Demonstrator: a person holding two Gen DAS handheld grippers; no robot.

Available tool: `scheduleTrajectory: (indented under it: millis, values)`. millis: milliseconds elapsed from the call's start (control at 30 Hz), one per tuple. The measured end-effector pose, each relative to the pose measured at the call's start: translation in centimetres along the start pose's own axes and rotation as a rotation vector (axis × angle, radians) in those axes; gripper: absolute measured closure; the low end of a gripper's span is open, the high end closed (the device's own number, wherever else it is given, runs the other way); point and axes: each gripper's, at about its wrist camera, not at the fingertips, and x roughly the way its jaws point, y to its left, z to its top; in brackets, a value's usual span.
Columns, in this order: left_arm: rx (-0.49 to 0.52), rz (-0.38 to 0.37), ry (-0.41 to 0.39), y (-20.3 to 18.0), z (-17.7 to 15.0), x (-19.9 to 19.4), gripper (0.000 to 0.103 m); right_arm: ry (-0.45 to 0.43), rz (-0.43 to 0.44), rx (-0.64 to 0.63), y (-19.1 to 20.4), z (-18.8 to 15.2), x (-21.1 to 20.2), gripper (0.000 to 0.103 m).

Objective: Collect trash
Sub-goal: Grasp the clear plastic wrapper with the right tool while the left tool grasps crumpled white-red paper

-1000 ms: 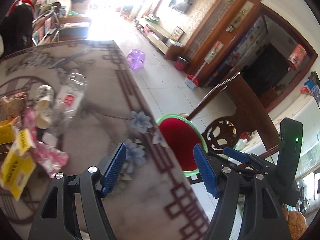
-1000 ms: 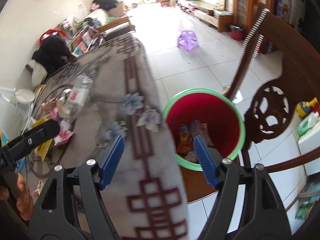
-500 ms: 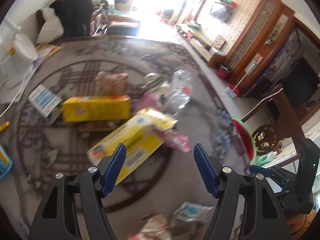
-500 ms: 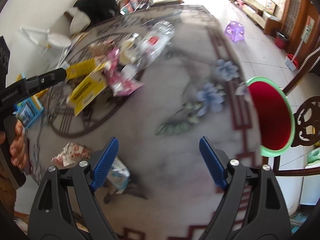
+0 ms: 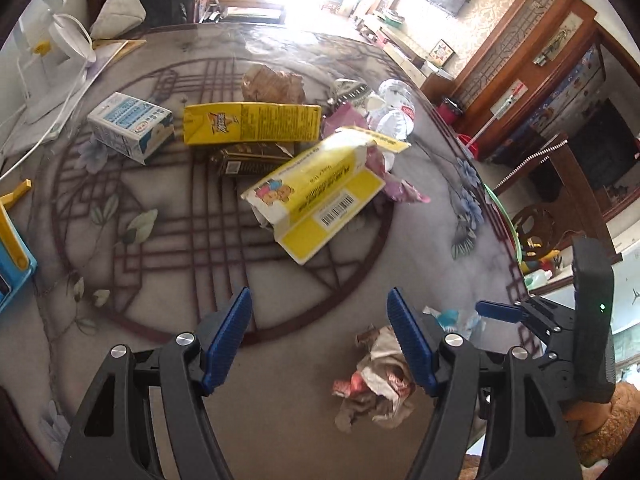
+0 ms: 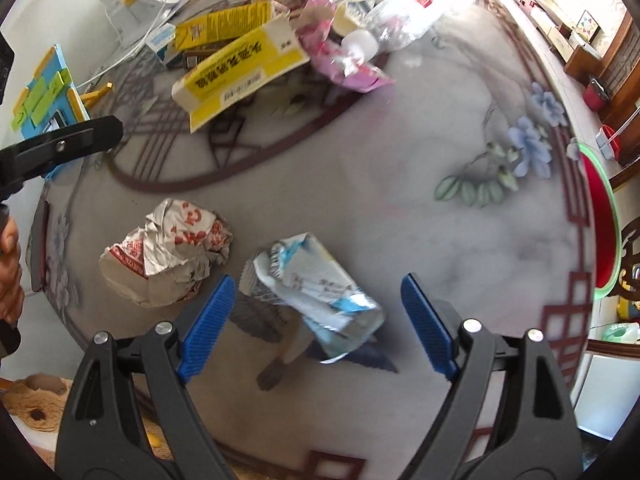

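Where the left wrist view looks down, the left gripper (image 5: 318, 334) hangs with jaws released over the patterned desk (image 5: 168, 240); its right finger partly hides a crumpled red-and-white wrapper (image 5: 374, 380). Boxes pile beyond — a yellow carton (image 5: 316, 192) foremost.

From the right wrist, the right gripper (image 6: 316, 322) has just been spreading its jaws, which straddle a crushed blue-and-white carton (image 6: 316, 280) without touching. The red bin (image 6: 600, 220) is cut off at the desk's edge — blurred.

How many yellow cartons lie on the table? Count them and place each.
2. One yellow carton lies flat beside the white-blue box; the open yellow-white carton lies tilted just in front. Others may hide in the pile.
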Motion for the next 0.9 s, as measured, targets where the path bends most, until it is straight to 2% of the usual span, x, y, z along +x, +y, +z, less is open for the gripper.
scheduleTrajectory:
  millis: [100,267,367,433,533,600,667,767,900]
  values:
    - [0.024,-0.034,0.017,-0.5,-0.7,0.1,0.036,-0.006,0.007,0.025,0.5,-0.3,0.1,0.02]
    - [0.076,-0.124,0.111,-2.3,-2.8,1.7,0.036,-0.01,-0.013,0.054,0.6,-0.5,0.2,0.02]
    - [0.131,-0.13,0.175,-3.7,-4.2,3.1,0.036,-0.01,-0.038,0.084,0.0,-0.6,0.1,0.02]
    - [0.133,-0.143,0.207,-4.0,-4.5,3.9,0.036,-0.012,-0.053,0.113,-0.6,-0.7,0.0,0.02]
    - [0.136,-0.143,0.199,-3.8,-4.4,4.2,0.04,-0.023,-0.072,0.151,-1.6,-1.1,-0.6,0.02]
    - [0.13,-0.143,0.196,-3.5,-4.3,4.5,0.061,-0.03,-0.084,0.163,-2.0,-1.3,-0.9,0.02]
    - [0.11,-0.176,0.196,-3.1,-4.0,4.5,0.075,-0.034,-0.087,0.168,-2.2,-1.5,-1.1,0.02]
    - [0.165,-0.103,0.126,-3.3,-3.7,3.4,0.077,-0.047,-0.082,0.169,-2.2,-1.6,-1.5,0.02]
    - [0.184,-0.085,0.084,-3.1,-2.7,2.6,0.077,-0.076,-0.051,0.161,-1.8,-1.2,-2.0,0.02]
